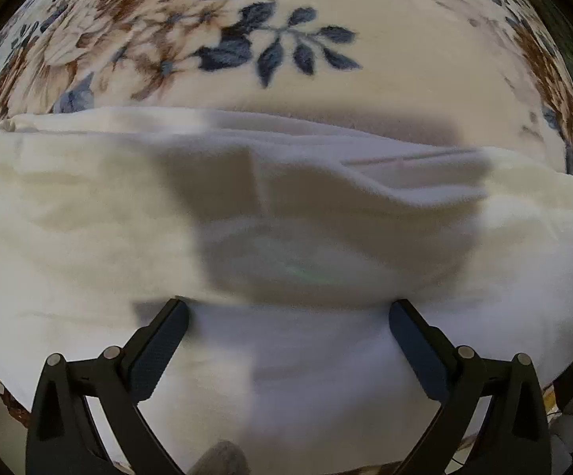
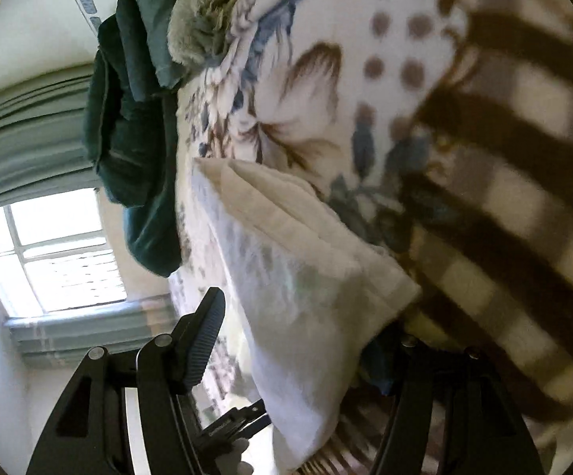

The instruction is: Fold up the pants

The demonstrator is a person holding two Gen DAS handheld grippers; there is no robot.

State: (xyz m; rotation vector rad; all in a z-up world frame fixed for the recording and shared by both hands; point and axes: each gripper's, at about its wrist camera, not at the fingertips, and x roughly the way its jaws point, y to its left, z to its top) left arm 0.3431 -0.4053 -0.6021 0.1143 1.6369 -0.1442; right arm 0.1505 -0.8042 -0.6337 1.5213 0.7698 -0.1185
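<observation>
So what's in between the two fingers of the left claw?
Only the white pants. The left wrist view shows the left claw open just above the cloth, nothing else in the gap.

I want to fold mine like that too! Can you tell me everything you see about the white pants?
The white pants look soft and fleecy, cream-white, already folded into thick layers. They lie across a flowery blanket. The left gripper hangs over them, jaws wide apart, casting a shadow.
</observation>
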